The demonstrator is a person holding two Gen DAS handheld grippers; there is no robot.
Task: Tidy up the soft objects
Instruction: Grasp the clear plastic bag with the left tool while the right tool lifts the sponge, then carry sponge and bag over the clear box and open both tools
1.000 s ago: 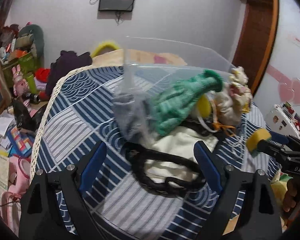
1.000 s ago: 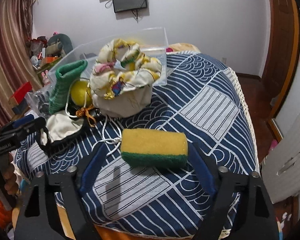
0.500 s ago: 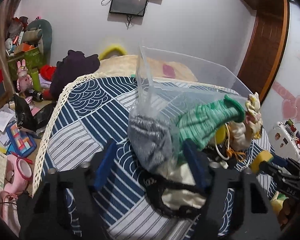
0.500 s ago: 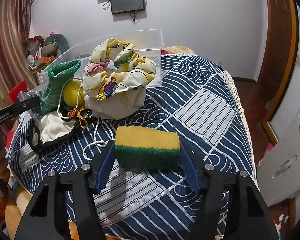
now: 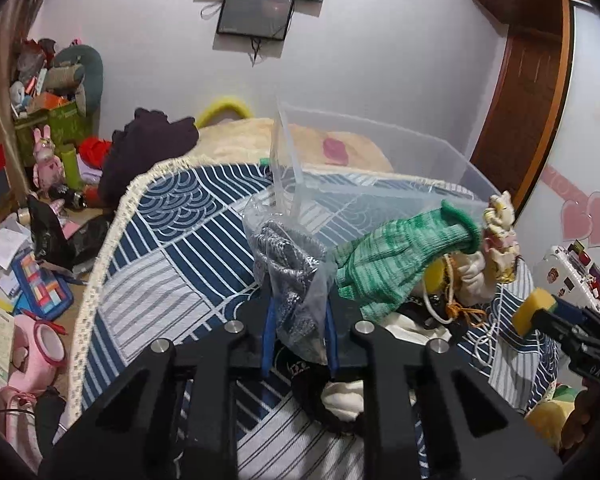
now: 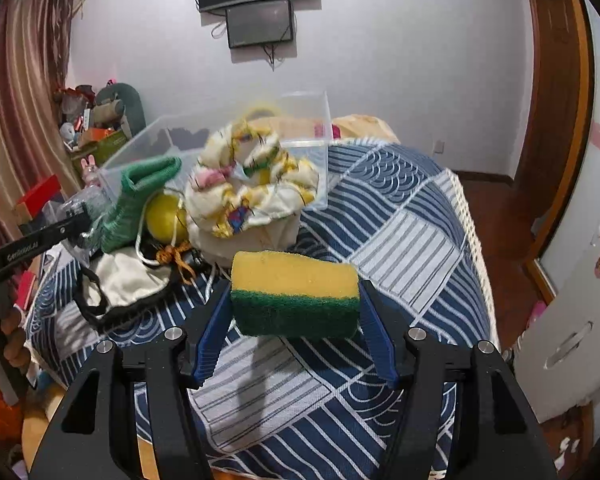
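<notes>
My left gripper [image 5: 298, 320] is shut on a clear plastic bag holding grey knit fabric [image 5: 290, 264], lifted above the blue patterned tablecloth [image 5: 172, 240]. My right gripper [image 6: 296, 312] is shut on a yellow and green sponge [image 6: 296, 292], held above the cloth; the sponge also shows in the left wrist view [image 5: 534, 312]. A green knit sock [image 5: 400, 256], a yellow ball [image 6: 164, 216], a floral cloth bundle [image 6: 256, 184] and a cream cloth with black trim [image 6: 124, 280] lie piled by the clear plastic bin [image 5: 380, 152].
The table's lace edge [image 5: 104, 240] drops to a floor cluttered with toys and papers [image 5: 28, 260]. A wooden door [image 6: 556, 100] stands at the right. A white cabinet [image 6: 572, 320] is beside the table.
My left gripper closed on the bag of grey fabric and lifted it. My right gripper closed on the sponge and raised it off the cloth.
</notes>
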